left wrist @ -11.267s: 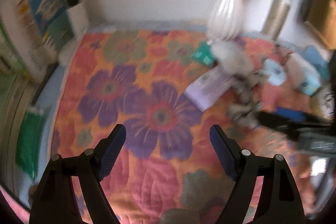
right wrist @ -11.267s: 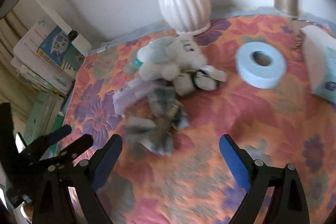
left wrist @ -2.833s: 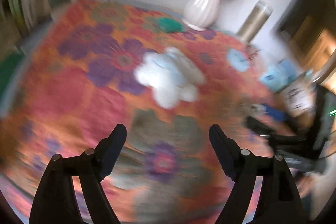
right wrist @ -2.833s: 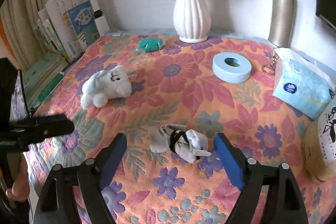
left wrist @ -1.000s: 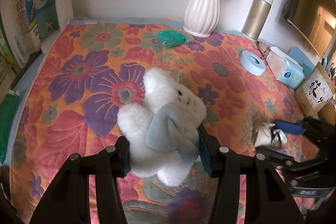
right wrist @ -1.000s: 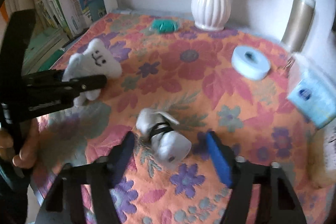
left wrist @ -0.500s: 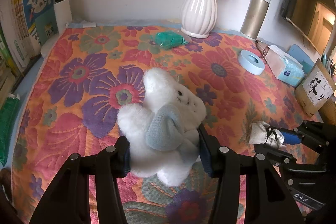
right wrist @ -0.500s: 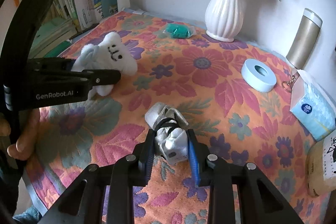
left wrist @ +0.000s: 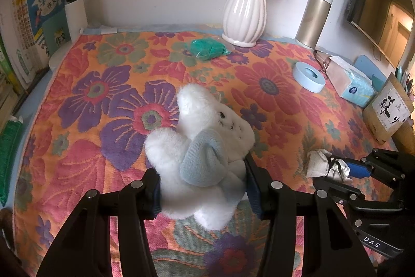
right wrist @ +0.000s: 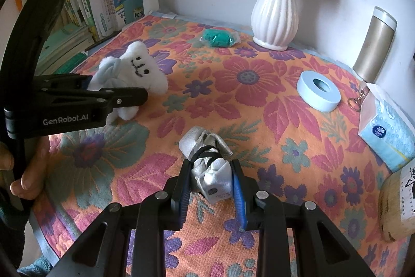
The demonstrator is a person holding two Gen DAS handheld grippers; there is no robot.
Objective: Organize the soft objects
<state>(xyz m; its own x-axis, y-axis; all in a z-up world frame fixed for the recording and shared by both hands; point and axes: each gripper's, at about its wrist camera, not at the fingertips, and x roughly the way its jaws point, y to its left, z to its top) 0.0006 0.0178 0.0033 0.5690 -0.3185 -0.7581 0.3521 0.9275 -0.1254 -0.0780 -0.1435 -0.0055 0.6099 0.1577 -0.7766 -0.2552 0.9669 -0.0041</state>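
A white plush toy (left wrist: 205,147) with a pale blue arm sits squeezed in my left gripper (left wrist: 202,188), which is shut on it just above the floral cloth (left wrist: 103,100). The same plush toy (right wrist: 135,69) and left gripper (right wrist: 114,92) show at the left of the right wrist view. My right gripper (right wrist: 211,175) is shut on a grey-white rolled sock bundle (right wrist: 207,160) tied with a black band. In the left wrist view that sock bundle (left wrist: 320,162) sticks out of the right gripper (left wrist: 345,173) at the right. A green soft packet (left wrist: 207,49) lies near the vase.
A white vase (left wrist: 246,9) with blue flowers and a gold flask (left wrist: 313,17) stand at the back wall. A blue tape roll (left wrist: 308,75), a tissue pack (left wrist: 350,79) and a paper box (left wrist: 386,110) sit at the right. Books (right wrist: 103,7) line the left side. A hand (right wrist: 28,168) holds the left gripper.
My right gripper has shut on the sock bundle, which was between open jaws a second ago, and has lifted it a little. The left gripper keeps holding the plush toy in place.
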